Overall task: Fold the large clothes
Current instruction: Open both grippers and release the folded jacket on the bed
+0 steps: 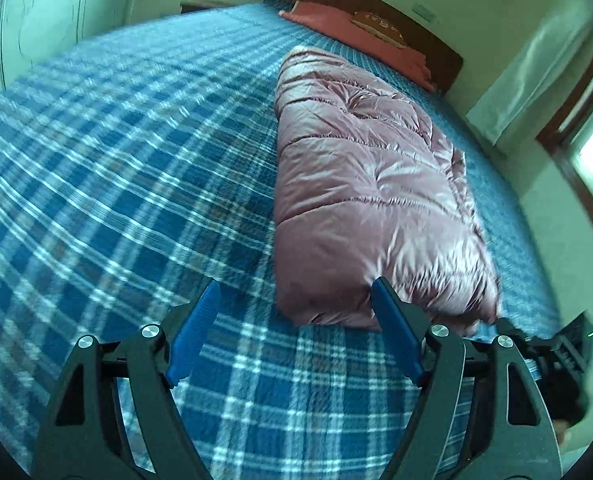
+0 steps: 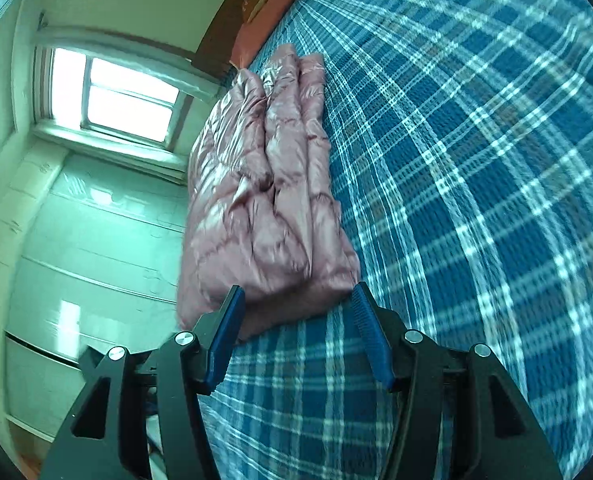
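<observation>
A shiny pink puffer jacket [image 1: 360, 184] lies folded into a long stack on the blue plaid bedspread [image 1: 116, 168]. My left gripper [image 1: 296, 288] is open and empty, just in front of the jacket's near left corner. In the right wrist view the jacket [image 2: 264, 200] shows as several stacked layers. My right gripper [image 2: 298, 296] is open, its fingers on either side of the jacket's near end, not closed on it. The right gripper's black body shows at the lower right of the left wrist view [image 1: 560, 356].
The bedspread [image 2: 476, 200] covers a wide bed. A red pillow [image 1: 356, 32] and a brown cushion [image 1: 378, 24] lie by the dark headboard [image 1: 436, 52]. A bright window [image 2: 116, 96] and pale tiled floor [image 2: 96, 248] lie beside the bed edge.
</observation>
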Demonstrator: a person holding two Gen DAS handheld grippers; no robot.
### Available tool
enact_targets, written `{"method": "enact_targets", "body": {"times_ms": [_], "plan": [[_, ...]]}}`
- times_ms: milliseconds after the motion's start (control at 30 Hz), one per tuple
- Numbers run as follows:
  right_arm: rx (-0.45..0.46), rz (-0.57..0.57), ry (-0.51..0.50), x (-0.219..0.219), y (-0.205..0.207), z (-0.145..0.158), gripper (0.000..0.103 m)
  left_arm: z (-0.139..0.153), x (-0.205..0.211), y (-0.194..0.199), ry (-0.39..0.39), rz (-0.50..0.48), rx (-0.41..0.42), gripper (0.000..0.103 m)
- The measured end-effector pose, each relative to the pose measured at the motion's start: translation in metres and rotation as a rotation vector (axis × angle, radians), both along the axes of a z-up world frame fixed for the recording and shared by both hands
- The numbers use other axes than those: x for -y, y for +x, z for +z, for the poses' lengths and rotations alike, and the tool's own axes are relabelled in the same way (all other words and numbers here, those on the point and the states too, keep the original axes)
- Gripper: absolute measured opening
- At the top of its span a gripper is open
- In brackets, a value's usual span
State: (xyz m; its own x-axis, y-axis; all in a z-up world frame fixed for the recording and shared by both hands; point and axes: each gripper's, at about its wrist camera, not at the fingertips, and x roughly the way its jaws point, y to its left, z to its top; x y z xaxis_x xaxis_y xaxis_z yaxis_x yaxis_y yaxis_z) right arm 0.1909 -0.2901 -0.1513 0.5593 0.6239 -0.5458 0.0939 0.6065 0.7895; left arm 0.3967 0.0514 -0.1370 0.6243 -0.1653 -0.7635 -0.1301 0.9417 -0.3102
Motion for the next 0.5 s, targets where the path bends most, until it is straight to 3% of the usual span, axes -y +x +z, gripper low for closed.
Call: {"method": "enact_targets", "body": {"times_ms": [100, 267, 333, 500], "plan": [[0.021, 0.000, -0.144, -0.013, -0.018, 0.015, 0.056, 0.008, 0.008, -0.012, 0.098, 0.003, 0.030, 0.079], [0.055, -0.009, -0.351, -0.040, -0.046, 0.036, 0.057, 0.013, 0.014, -0.031, 0.175, 0.012, 0.056, 0.085], [0.070, -0.011, -0.419, -0.048, -0.053, 0.042, 0.066, 0.016, 0.017, -0.038, 0.207, 0.017, 0.062, 0.087], [0.117, -0.016, -0.548, -0.068, -0.073, 0.059, 0.066, 0.025, 0.024, -0.051, 0.264, 0.020, 0.090, 0.091]]}}
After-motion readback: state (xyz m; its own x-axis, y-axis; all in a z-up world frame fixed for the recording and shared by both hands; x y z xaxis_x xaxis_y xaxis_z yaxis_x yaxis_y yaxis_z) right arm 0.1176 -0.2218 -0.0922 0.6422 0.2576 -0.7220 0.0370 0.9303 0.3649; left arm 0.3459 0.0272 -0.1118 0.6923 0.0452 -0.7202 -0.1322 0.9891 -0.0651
